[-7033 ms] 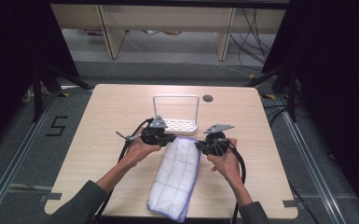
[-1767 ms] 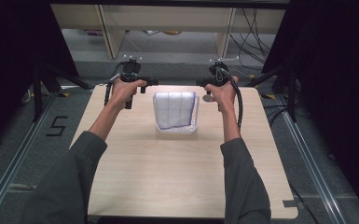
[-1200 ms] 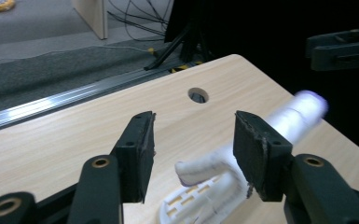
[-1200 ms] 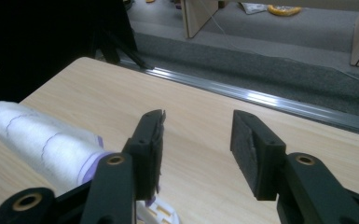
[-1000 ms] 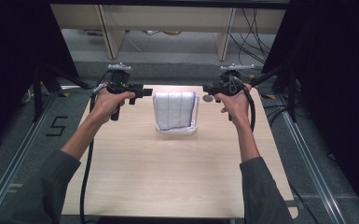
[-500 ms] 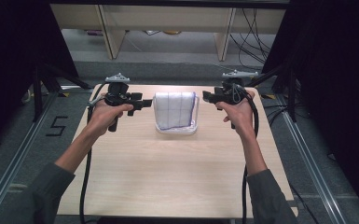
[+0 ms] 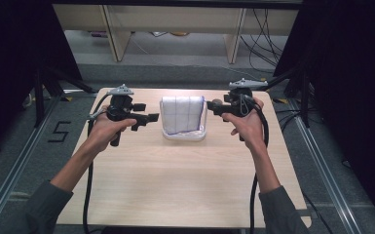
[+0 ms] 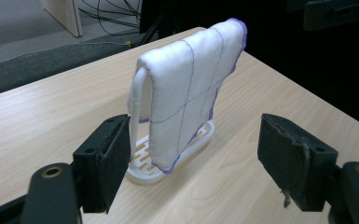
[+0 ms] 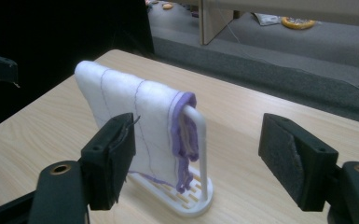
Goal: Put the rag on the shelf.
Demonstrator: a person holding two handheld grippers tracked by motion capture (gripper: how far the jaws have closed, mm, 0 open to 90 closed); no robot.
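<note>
Both hands have drawn back and apart since the frames a moment ago: the cloth [image 7: 181, 113] that lay flat on the desk [image 7: 185, 180] seven seconds back now hangs over the rack [image 7: 184, 134], and the grippers have moved away to either side of it. The left gripper [image 7: 152, 117] sits just left of the rack, the right gripper [image 7: 209, 104] just right of it, each pointing inward at the cloth. Their jaws have just been opening and now stand wide with nothing between them; in both gripper views the pads are clear of the cloth.

The cloth drapes over the rack's top rail, folded, with its purple-stitched edge bunched at the right end. From the right gripper view that bunched edge hangs loose beside the upright, and I'd say it is the weak spot: a jaw brushing it on the way out could drag the cloth sideways along the rail or pull it off. The rack looks like light white plastic on a small slotted base, so a knock from either gripper could tip it, cloth and all. The cables trailing from each gripper across the desk could also catch the base if a hand swings inward.

Little else is close. The desk around the rack is bare wood. Beyond its far edge are grey floor, pale furniture legs and loose black wires, all well apart. Dark frames stand at both sides, away from the hands.
</note>
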